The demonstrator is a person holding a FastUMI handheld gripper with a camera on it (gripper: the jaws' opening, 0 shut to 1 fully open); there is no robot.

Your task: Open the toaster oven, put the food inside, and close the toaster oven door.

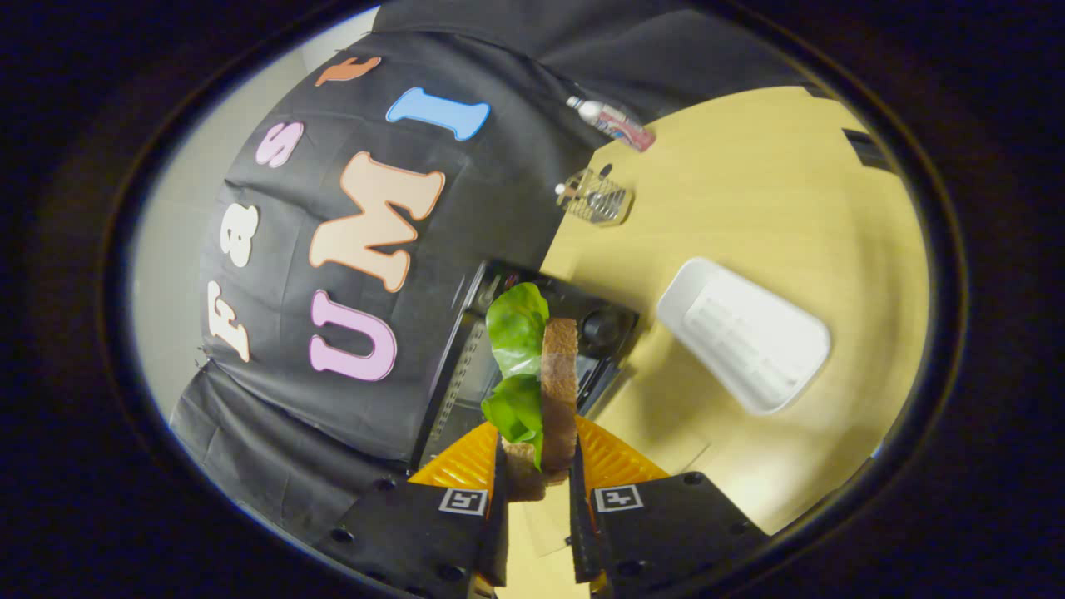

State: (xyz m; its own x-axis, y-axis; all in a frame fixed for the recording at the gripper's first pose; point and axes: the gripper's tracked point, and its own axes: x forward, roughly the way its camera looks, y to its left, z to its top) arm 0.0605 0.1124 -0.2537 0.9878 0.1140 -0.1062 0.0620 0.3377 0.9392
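Observation:
My gripper (537,466) is shut on a sandwich (545,391): slices of brown bread with green lettuce sticking out of its far end. The sandwich stands on edge between the two fingers and reaches forward past them. Beyond it stands the black toaster oven (474,366) on the yellow table, against the booth's cloth wall. The whole scene is rolled sideways in this view. The sandwich hides much of the oven's front, so I cannot tell how its door stands.
A white rectangular tray (745,333) lies on the wooden table (774,191) to the right of the oven. Farther back stand a clear glass container (595,198) and a small bottle (611,123) near the wall.

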